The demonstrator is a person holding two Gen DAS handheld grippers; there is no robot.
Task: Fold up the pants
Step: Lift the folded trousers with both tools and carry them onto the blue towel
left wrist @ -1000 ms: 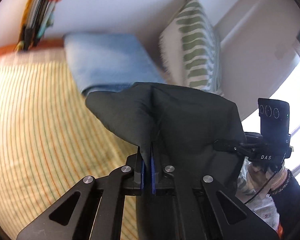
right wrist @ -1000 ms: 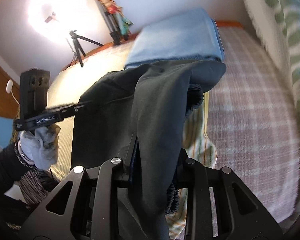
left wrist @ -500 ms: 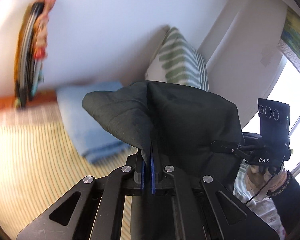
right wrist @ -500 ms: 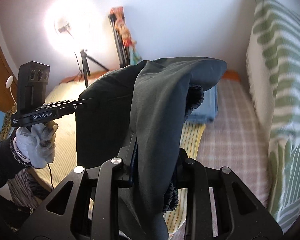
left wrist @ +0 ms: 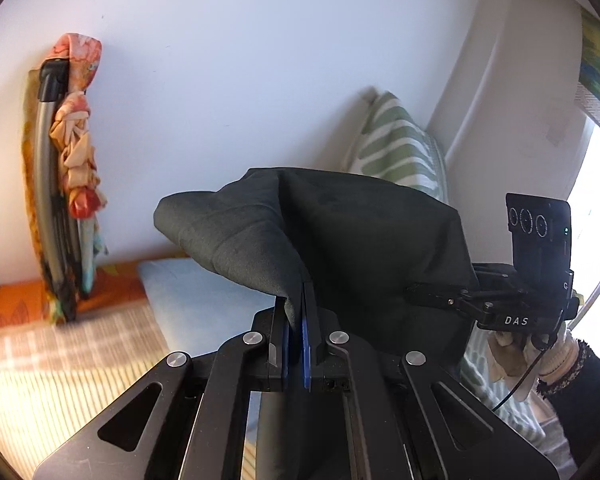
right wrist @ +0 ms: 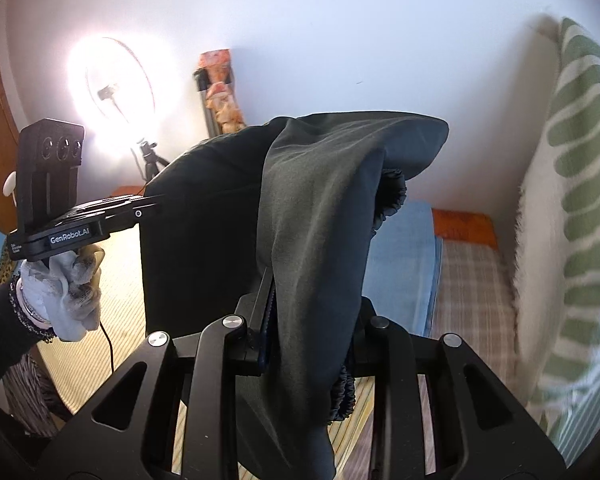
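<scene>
Dark green-grey pants hang in the air between both grippers, lifted off the bed. My left gripper is shut on a thin edge of the fabric, its blue pads pressed together on it. In the right wrist view the pants drape thickly over my right gripper, which is shut on a bunched fold with the elastic waistband beside it. Each view shows the other gripper held by a gloved hand: the right gripper at the cloth's right edge, the left gripper at its left edge.
A folded light blue blanket lies on the striped bed cover by the wall. A green-and-white patterned cushion leans at the right. A ring light on a tripod and a draped stand sit at the wall.
Both grippers have risen with the pants still clamped; the views now point higher, showing more wall and less bed. The blue blanket has dropped lower in both views.
</scene>
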